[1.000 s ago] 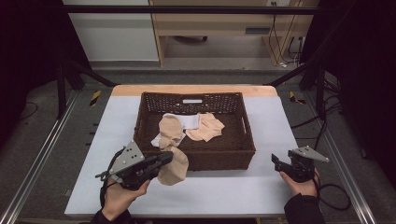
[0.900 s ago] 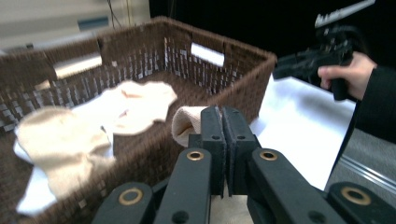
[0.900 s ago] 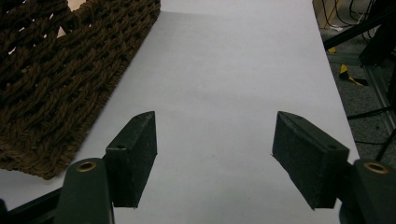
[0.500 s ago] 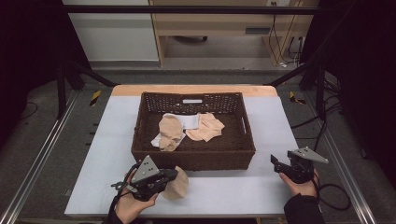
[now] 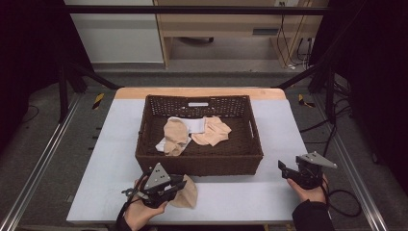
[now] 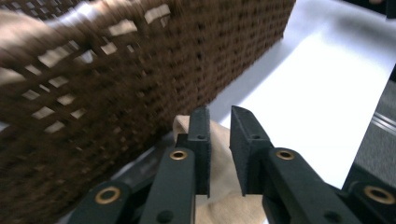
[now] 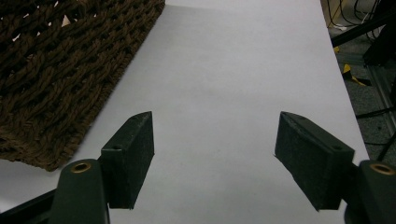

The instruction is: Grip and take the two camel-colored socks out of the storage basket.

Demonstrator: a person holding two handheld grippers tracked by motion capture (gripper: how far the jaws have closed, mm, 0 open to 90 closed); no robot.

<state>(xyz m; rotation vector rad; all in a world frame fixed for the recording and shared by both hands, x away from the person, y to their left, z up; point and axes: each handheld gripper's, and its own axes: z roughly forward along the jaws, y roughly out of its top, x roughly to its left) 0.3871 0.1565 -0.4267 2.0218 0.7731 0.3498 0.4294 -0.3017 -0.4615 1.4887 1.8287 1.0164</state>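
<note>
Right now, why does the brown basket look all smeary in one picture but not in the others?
In the left gripper view the basket is streaked by motion blur, while the beige sock under the jaws looks sharper. In the right gripper view the basket weave is crisp on a brightly lit table. In the high view the room around is dark.

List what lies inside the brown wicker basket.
Inside the wicker basket lie a beige sock, another beige sock and a white cloth piece partly under both. Whatever lies beneath them, and behind the near wall, is hidden.
</note>
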